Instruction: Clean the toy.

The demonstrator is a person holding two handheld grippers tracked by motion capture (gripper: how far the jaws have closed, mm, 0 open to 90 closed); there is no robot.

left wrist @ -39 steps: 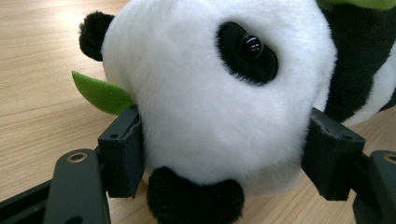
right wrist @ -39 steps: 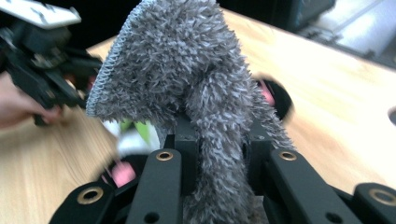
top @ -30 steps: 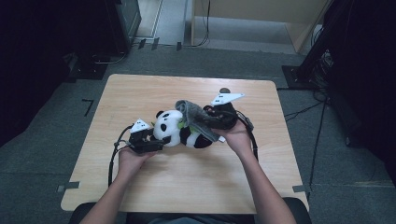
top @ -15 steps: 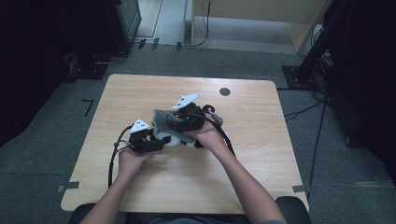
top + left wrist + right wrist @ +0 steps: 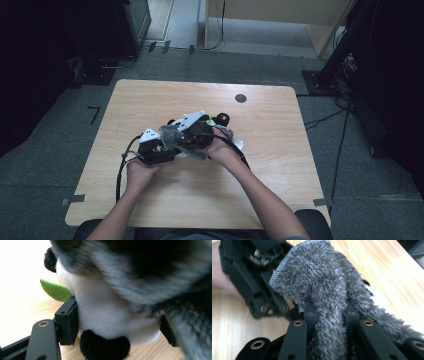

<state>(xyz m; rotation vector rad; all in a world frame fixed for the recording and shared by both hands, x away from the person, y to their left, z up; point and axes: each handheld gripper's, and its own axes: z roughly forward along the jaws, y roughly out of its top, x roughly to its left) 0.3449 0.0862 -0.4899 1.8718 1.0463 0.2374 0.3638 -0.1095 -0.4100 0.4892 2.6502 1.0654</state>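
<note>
Both tongs met mid-table in the high view, left gripper (image 5: 161, 148) beside right gripper (image 5: 186, 136). Left gripper view: jaws squeezed the soft panda toy (image 5: 110, 315), apparently light. Right gripper view: jaws pinched the limp grey cloth (image 5: 324, 300) at a fold.

Black-and-white plush panda (image 5: 107, 315): head cut off by the top edge of the left gripper view, and the fuzzy grey cloth (image 5: 327, 297) draped over it is out of focus there. From above, both grippers and that cloth cover nearly all of the panda. Small dark object with a pink spot (image 5: 222, 119) just beyond the panda: too small to identify.
</note>
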